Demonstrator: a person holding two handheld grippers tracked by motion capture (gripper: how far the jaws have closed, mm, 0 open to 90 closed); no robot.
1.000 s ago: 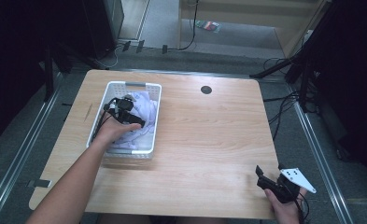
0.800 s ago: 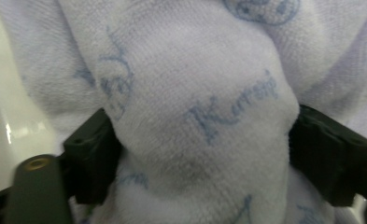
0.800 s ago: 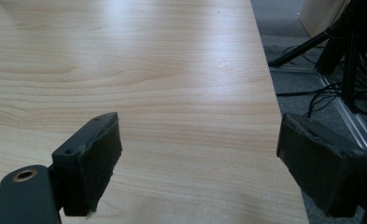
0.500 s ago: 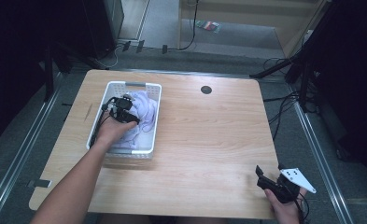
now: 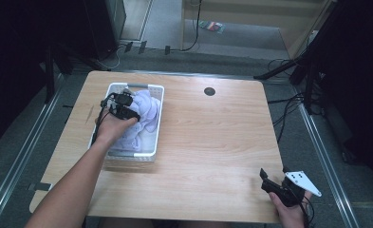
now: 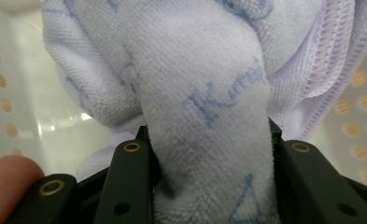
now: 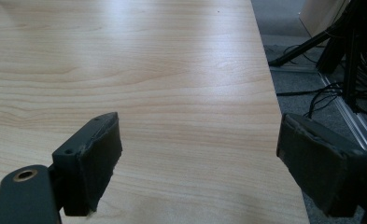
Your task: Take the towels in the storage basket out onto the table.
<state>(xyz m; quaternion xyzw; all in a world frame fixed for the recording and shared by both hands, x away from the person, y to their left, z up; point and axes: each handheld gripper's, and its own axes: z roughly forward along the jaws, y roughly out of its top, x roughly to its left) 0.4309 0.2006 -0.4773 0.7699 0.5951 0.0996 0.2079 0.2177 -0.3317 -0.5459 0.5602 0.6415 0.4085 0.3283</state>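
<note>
Left gripper (image 5: 122,110) sits over the white perforated basket (image 5: 156,124), at about 9 o'clock on the wooden table (image 5: 212,142) in the high view. Its jaws have just been closing and now pinch a thick fold of the lavender towel (image 5: 144,111); in the left gripper view the towel (image 6: 204,116) bulges up between both black jaws, pads pressed into the pile, blue lettering visible on the cloth. The rest of the towel lies bunched inside the basket, toward its 12 o'clock end and right wall; the basket's dotted wall (image 6: 363,107) shows behind the cloth. A fingertip (image 6: 6,175) shows at 8 o'clock in that view. Small dark round hole (image 5: 209,90) in the tabletop near 12 o'clock. Right gripper (image 5: 274,183) rests at about 5 o'clock near the table's near edge, well apart from the basket. Right gripper view: jaws stand wide apart, nothing between them, bare wood below (image 7: 190,154).
</note>
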